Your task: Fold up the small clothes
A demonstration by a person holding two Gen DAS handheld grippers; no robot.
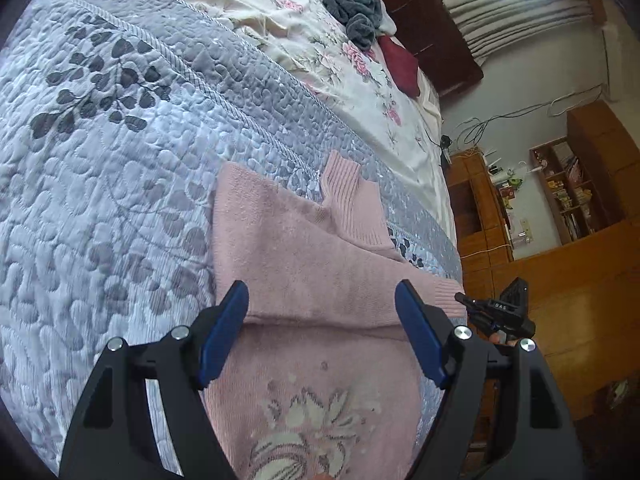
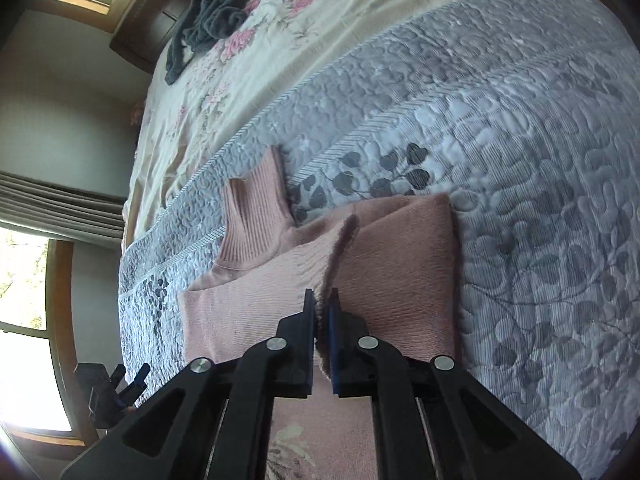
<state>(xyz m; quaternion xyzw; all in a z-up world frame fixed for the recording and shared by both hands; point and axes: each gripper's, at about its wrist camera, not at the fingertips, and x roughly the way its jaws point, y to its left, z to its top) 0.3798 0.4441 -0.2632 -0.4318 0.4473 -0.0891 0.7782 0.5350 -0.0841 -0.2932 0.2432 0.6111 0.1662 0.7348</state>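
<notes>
Pink sweater (image 1: 304, 264) lies right under my jaws, spread on the grey quilted bedspread (image 1: 120, 160) of the bed. My left gripper (image 1: 322, 334) hovers over it with jaws spread wide, holding nothing. My right gripper (image 2: 321, 336) has its jaws pressed together, pinching a ribbed sleeve cuff (image 2: 320, 268) folded across the body.

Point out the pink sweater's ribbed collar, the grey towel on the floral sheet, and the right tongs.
ribbed collar (image 2: 256, 216): right wrist view, middle of the ribbed neck.
grey towel (image 1: 352, 4): left wrist view, centre of the crumpled heap.
right tongs (image 2: 321, 312): right wrist view, between fingertips, shut on the pink sweater (image 2: 400, 280).
</notes>
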